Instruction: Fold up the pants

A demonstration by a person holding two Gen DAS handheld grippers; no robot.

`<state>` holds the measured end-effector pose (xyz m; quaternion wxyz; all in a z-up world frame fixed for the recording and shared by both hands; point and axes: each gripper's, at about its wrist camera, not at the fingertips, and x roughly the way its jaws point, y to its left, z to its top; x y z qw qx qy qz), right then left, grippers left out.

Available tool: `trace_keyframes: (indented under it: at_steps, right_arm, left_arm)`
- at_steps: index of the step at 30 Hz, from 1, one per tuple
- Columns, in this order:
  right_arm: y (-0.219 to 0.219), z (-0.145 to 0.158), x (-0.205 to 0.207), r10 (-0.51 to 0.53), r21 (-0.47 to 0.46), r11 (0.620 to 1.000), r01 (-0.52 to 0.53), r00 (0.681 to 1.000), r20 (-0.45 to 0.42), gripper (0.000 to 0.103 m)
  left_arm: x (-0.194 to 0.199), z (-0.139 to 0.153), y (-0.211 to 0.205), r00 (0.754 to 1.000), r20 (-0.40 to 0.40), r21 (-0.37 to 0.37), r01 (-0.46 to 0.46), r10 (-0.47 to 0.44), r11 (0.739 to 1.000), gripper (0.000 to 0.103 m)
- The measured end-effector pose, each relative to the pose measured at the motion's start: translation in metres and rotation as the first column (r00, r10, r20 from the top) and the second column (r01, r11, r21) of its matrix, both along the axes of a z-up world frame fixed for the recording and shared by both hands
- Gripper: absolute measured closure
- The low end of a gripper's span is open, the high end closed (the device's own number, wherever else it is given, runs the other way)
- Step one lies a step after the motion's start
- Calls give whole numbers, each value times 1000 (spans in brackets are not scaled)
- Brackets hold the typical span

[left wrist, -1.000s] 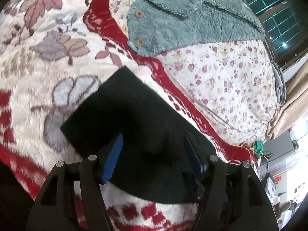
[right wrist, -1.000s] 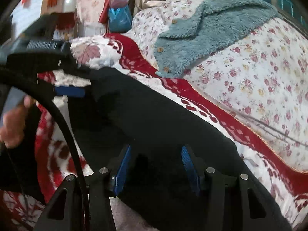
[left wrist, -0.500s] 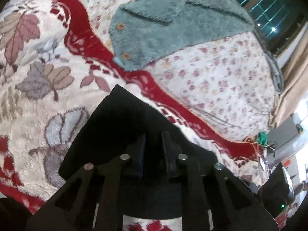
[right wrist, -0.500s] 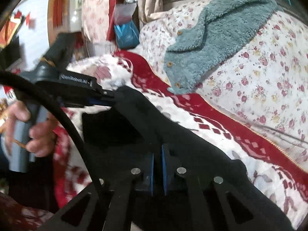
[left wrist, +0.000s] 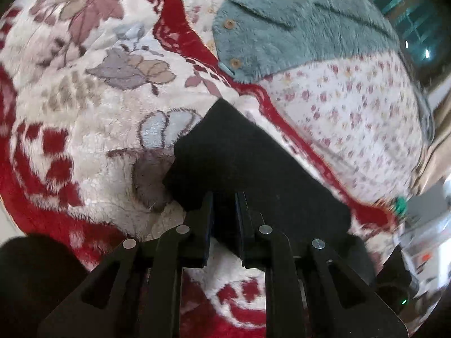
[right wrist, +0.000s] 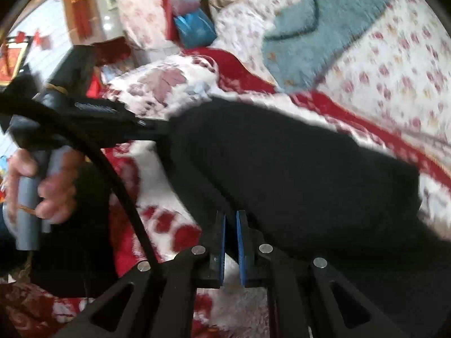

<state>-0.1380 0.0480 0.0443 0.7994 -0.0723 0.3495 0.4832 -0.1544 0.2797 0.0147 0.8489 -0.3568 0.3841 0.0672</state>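
Note:
Black pants (left wrist: 253,169) lie folded on a red and white plush blanket (left wrist: 93,146). My left gripper (left wrist: 224,197) has a near edge of the cloth pinched between its fingers, and its jaws are opening slightly. In the right wrist view the pants (right wrist: 296,169) stretch across the middle. My right gripper (right wrist: 230,217) is shut on their near edge, with black cloth between the blue pads. The left gripper (right wrist: 155,131) also shows there, held by a hand (right wrist: 53,191) and biting the far left corner of the pants.
A teal fleece garment (left wrist: 296,28) with wooden buttons lies on the flowered quilt (left wrist: 352,107) beyond the pants. A black cable (right wrist: 118,186) hangs across the left of the right wrist view. A blue bag (right wrist: 194,29) and clutter stand past the bed.
Both grippers went from open around the pants to shut on the cloth. The gripped edges have since come up off the blanket, and both views have shifted.

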Motion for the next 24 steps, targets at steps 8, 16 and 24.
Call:
trace_keyframes:
  at_steps: [8, 16, 24]
  right_arm:
    - [-78, 45, 24, -113, 112, 987, 119, 992, -55, 57]
    - [-110, 29, 123, -239, 148, 938, 312, 896, -375, 57]
    - [-80, 35, 135, -244, 143, 947, 286, 936, -254, 93]
  left_arm:
    - [-6, 38, -12, 995, 98, 116, 8, -20, 993, 58]
    - [29, 30, -34, 995, 42, 197, 81, -91, 977, 58]
    - [30, 0, -44, 992, -68, 266, 121, -107, 956, 58]
